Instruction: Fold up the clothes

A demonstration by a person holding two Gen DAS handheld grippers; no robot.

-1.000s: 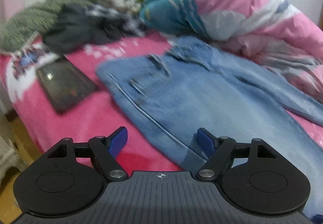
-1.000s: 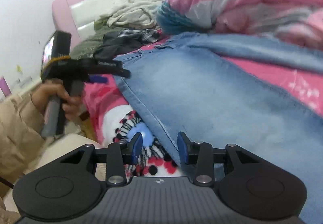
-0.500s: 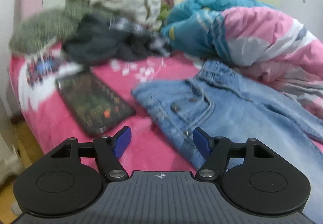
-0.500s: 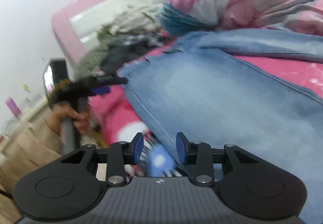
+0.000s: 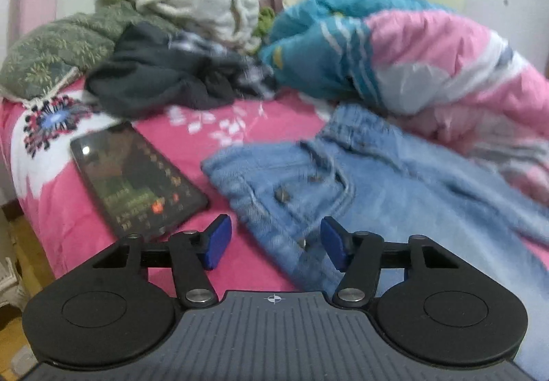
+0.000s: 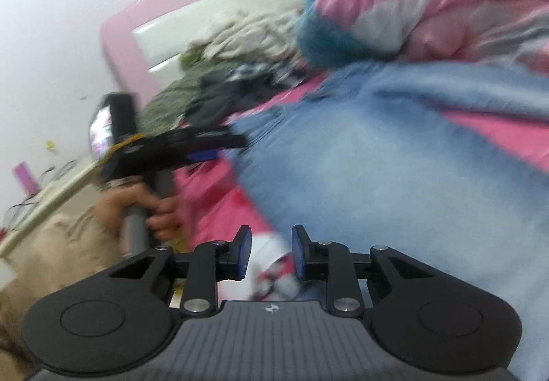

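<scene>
Light blue jeans [image 5: 360, 182] lie flat on the pink bed, waistband and pocket rivets toward my left gripper [image 5: 276, 240]. Its jaws are closing, and the near edge of the denim at the pocket lies between the blue pads without being pressed. In the right wrist view the jeans [image 6: 394, 175] spread across the right half. My right gripper [image 6: 271, 249] hovers at their near edge over the patterned sheet, jaws closing, with nothing pressed between them. A hand [image 6: 147, 206] holds the left gripper [image 6: 206, 151] at the jeans' left corner.
A dark phone [image 5: 137, 175] lies screen up left of the jeans. Behind it sits a heap of dark and cream clothes [image 5: 178, 72] and a green pillow [image 5: 55, 55]. A pink and teal duvet [image 5: 429, 65] is bunched at the back right. The bed's edge [image 5: 34, 226] drops to the floor at left.
The left view has swung so the waistband and phone sit closer and more central. Both grippers' jaws have narrowed. The right gripper has shifted along the jeans' near edge.
</scene>
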